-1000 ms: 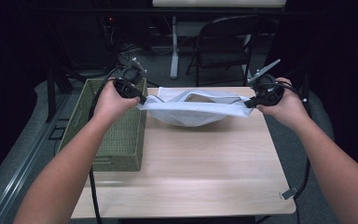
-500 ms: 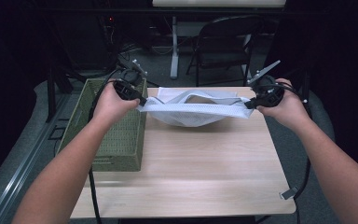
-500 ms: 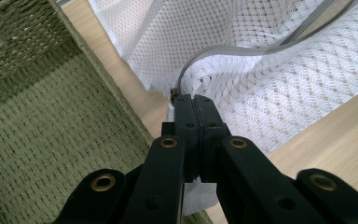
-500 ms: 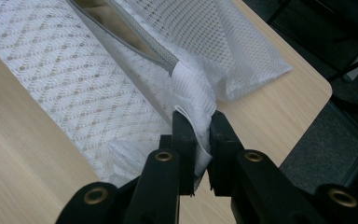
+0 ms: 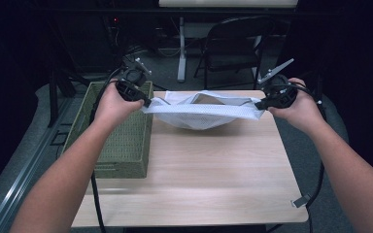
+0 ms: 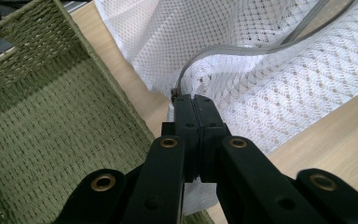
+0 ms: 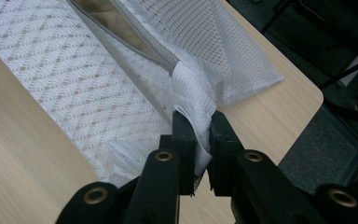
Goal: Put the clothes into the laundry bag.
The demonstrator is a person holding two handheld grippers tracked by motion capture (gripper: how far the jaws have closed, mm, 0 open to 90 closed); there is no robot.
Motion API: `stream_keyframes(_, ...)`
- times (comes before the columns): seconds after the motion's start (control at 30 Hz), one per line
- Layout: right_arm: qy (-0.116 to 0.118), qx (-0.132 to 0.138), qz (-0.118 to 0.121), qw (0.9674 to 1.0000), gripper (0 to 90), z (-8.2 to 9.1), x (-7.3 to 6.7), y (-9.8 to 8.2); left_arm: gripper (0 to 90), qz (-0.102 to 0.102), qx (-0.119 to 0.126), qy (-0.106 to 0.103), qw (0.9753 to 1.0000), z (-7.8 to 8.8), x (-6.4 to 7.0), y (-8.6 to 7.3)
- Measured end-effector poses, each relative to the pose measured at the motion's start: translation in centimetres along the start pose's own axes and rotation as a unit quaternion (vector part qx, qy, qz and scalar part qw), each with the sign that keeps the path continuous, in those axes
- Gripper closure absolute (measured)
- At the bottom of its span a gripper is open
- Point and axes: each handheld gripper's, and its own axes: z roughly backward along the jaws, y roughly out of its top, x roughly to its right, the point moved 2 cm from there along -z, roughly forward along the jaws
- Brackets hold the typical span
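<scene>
Nothing moved; both grippers pinch white mesh bag (image 5: 201, 112).

near tabletop (image 5: 213, 170) bare, basket (image 5: 121, 141) blocking left

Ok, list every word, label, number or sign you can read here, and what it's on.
None: no readable text on the mesh bag, the green basket, the table or either gripper, left and right.

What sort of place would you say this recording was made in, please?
Probably a lab or office workroom: a small wooden table, a folding chair behind it, grey carpet, and cables on the floor at the back.
</scene>
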Motion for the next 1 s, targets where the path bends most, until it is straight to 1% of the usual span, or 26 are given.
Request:
stream_keyframes(0.07, 0.001, 0.003, -0.002, 1.0000, 83.2, 0.1, 0.0, 0.0, 89.5, 0.000, 0.001, 0.000, 1.0000, 0.1, 0.1, 0.1)
stream_keyframes(0.17, -0.002, 0.000, -0.001, 1.0000, 83.2, 0.2, 0.1, 0.0, 89.5, -0.001, 0.000, 0.000, 1.0000, 0.0, 0.1, 0.1)
stream_keyframes(0.53, 0.001, -0.005, -0.001, 1.0000, 83.2, -0.3, -0.1, -0.2, 89.5, 0.000, -0.008, -0.004, 1.0000, -0.7, 0.0, -0.3)
stream_keyframes(0.63, 0.000, -0.009, 0.003, 1.0000, 83.1, -0.3, -0.2, -0.2, 89.5, 0.000, -0.009, -0.004, 0.9999, -0.9, 0.0, -0.4)
stream_keyframes(0.67, 0.002, -0.006, 0.001, 1.0000, 83.2, -0.4, -0.2, -0.3, 89.5, 0.002, -0.009, -0.005, 0.9999, -0.9, 0.0, -0.5)
stream_keyframes(0.77, 0.002, -0.011, 0.002, 0.9999, 83.2, -0.5, -0.3, -0.4, 89.5, 0.002, -0.008, -0.008, 0.9999, -1.0, 0.0, -0.5)
stream_keyframes(0.93, 0.004, -0.012, 0.001, 0.9999, 83.1, -0.7, -0.4, -0.6, 89.5, 0.001, -0.014, -0.010, 0.9998, -1.3, 0.1, -0.7)
stream_keyframes(1.0, 0.005, -0.017, 0.004, 0.9998, 83.1, -0.8, -0.4, -0.7, 89.5, 0.001, -0.015, -0.011, 0.9998, -1.5, 0.1, -0.8)
